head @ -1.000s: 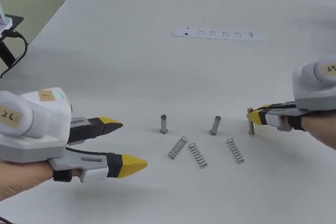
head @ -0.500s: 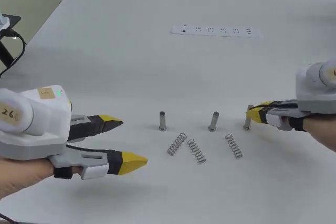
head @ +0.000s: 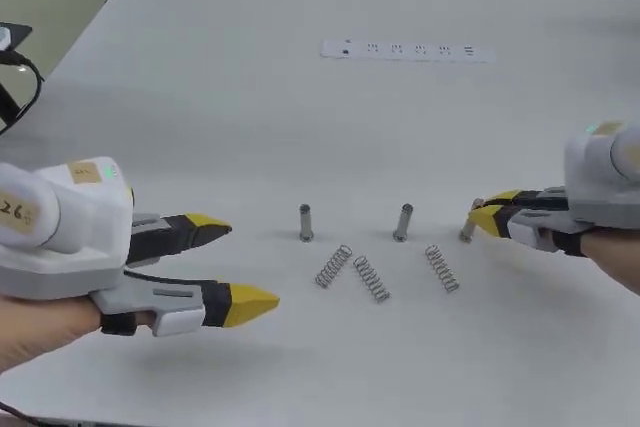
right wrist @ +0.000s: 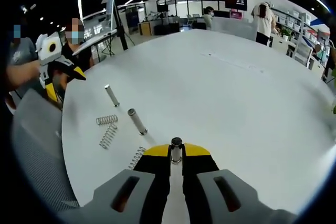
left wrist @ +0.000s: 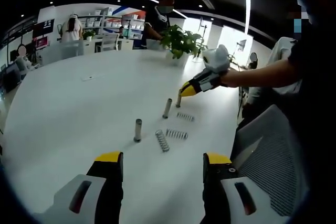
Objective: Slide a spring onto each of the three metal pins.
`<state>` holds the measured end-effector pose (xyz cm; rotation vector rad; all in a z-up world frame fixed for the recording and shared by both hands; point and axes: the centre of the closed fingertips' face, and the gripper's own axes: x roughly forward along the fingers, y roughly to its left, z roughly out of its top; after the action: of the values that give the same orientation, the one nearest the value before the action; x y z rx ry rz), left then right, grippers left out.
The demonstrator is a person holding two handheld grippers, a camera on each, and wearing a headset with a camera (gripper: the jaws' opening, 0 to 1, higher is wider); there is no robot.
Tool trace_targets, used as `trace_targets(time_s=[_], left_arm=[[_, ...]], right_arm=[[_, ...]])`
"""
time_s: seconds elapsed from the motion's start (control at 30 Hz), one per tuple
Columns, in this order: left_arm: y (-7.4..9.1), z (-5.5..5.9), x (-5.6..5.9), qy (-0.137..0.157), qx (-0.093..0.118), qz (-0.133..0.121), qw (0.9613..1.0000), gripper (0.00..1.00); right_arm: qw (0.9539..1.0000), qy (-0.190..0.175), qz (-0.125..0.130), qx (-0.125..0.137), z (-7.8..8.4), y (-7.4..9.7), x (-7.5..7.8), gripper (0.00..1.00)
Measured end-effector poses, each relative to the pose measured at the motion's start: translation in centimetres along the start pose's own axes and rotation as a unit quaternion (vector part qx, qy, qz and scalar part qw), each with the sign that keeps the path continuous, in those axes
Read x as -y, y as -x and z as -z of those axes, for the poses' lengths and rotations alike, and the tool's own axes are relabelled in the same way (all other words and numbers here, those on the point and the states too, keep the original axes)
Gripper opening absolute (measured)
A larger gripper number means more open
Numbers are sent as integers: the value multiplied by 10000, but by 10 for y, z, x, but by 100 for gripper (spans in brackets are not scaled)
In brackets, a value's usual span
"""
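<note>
Three metal pins stand in a row on the white table (head: 300,127): the left pin (head: 305,223), the middle pin (head: 402,222) and the right pin (head: 468,230). Three loose springs lie just in front of them: one (head: 333,266), another (head: 371,278) and a third (head: 441,268). My right gripper (head: 480,215) is shut on the right pin; in its own view the pin's head (right wrist: 176,143) pokes up between the closed jaws. My left gripper (head: 235,262) hovers open at the near left, well away from the pins, with nothing between its fingers (left wrist: 109,157).
A white power strip (head: 405,50) lies far back on the table. The table's near edge runs just behind the springs (right wrist: 108,135). A potted plant (left wrist: 181,40) and several people are beyond the far side.
The head camera has drifted, shifting the whole picture slightly. My right gripper stays shut on the right pin, which now seems to lean a little. The left gripper has barely moved.
</note>
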<state>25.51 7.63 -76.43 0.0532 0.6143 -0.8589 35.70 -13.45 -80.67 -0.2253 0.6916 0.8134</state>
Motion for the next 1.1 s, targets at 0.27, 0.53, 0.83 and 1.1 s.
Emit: trace_targets(time_s=[0.27, 0.53, 0.83, 1.1], left_arm=[[1, 0, -1, 6, 9, -19, 10000, 56], [1, 2, 0, 12, 1, -8, 10000, 56], [1, -1, -1, 14, 29, -12, 10000, 57], [1, -2, 0, 13, 50, -1, 10000, 57]], right_arm=[[9998, 185, 41, 44, -1, 0, 0, 5], [9997, 254, 4, 53, -1, 0, -2, 5], [9995, 251, -54, 191, -9, 2, -3, 6], [9993, 274, -75, 230, -12, 3, -4, 12]])
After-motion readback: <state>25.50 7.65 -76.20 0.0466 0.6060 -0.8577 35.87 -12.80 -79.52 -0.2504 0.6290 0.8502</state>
